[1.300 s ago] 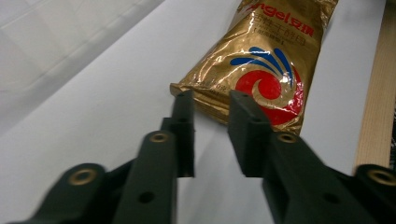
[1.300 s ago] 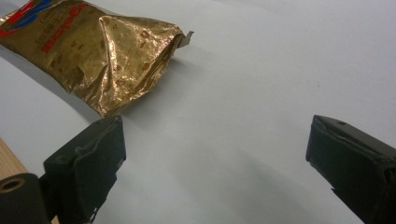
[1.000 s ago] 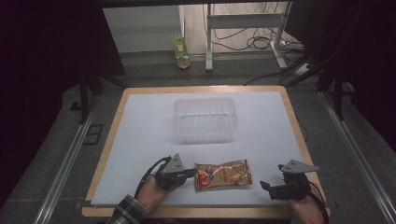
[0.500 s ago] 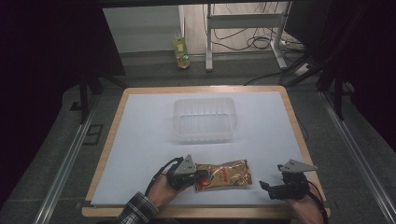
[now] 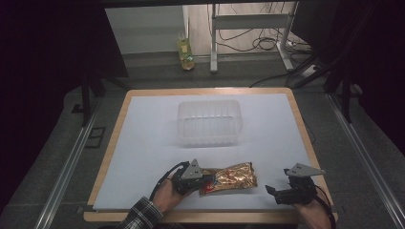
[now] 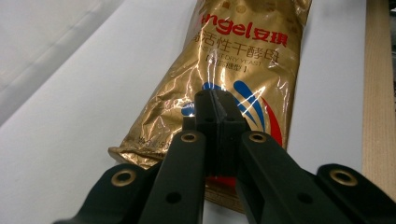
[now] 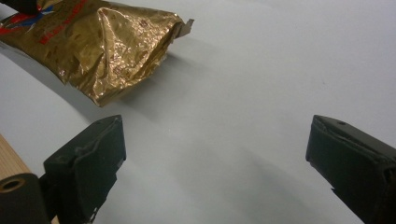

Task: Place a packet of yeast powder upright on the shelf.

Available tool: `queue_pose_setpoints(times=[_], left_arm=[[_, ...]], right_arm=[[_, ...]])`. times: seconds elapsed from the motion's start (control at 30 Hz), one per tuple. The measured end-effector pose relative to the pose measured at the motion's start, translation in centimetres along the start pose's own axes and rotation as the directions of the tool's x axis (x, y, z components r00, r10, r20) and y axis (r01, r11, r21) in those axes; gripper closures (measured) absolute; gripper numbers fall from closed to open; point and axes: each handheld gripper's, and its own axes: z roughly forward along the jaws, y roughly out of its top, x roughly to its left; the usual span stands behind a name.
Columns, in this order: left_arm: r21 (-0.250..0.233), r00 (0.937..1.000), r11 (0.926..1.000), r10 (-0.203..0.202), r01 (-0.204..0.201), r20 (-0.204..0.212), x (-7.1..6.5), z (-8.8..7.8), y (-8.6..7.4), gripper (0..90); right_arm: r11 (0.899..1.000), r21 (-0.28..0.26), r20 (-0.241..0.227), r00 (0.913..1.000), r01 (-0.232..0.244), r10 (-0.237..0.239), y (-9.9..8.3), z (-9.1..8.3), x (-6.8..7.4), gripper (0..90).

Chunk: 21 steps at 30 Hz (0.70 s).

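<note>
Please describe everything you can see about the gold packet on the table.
The gold packet is a crinkled, shiny foil pouch with red lettering and a blue-and-red emblem. It lies flat on the white table, near the front edge. The left hand-held gripper is shut on its near end. Its far end is creased and free.

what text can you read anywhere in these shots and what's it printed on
"ngel" in red, cut off at the frame's left edge: gold foil packet.
"安琪" in red beside it: same packet.
"活性干酵母" in red below: same packet.
A small bracketed line beneath: too small to read.
Print along the packet's bottom seam: too blurred.
Bottle label on the floor: too small.
</note>
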Motion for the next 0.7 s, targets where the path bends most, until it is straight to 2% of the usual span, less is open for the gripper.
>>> queue_pose_setpoints(times=[0.17,0.43,0.7], left_arm=[[0.009,0.9999,0.9999,0.009,-0.009,-0.007,-0.03,-0.15,-0.13,89.7],[0.012,0.9999,0.9998,-0.015,0.015,-0.001,0.07,-0.30,-0.36,89.8],[0.015,0.9998,0.9997,-0.020,0.020,-0.003,0.07,-0.40,-0.54,89.7]], right_arm=[[1.000,0.001,0.001,1.0000,0.000,0.000,0.01,-0.05,0.02,5.1],[1.000,0.002,-0.003,1.0000,-0.007,0.007,0.03,-0.10,0.07,5.1],[1.000,0.001,-0.016,0.9997,-0.018,0.018,0.03,-0.17,0.06,5.1]])
